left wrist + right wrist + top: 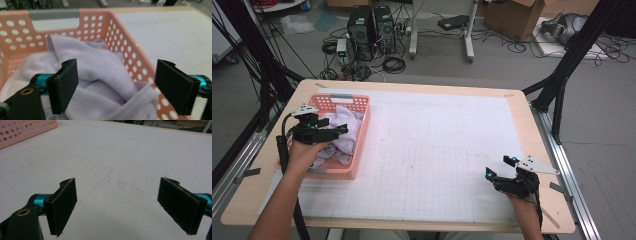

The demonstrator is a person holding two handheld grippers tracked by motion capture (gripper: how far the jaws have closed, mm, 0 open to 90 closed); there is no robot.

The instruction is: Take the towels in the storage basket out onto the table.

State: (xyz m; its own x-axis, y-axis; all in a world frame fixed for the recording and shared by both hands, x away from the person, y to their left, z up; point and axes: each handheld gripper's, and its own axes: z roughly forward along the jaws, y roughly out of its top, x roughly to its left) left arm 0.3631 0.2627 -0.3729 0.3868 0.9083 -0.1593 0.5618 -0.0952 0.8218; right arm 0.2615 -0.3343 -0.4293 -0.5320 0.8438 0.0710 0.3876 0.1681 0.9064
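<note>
While the left gripper (116,87) hangs over the pink basket (22,37) at the worktop's (452,145) left side, its fingers (63,87) stand apart above the crumpled lavender towel (100,82), gripping nothing. The right gripper (121,207), fingers likewise spread and empty, rests near the worktop's right front. Risk: a shallow pinch may catch a single fold, or one finger may snag the perforated basket wall.

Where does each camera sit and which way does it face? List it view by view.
High view: above the person's side, looking forward and down on the table; both forearms, left tongs, right tongs.
Left gripper view: on the left tongs, facing the lavender towel in the pink basket.
Right gripper view: on the right tongs, facing the white mat.
Shared: all show the basket.
</note>
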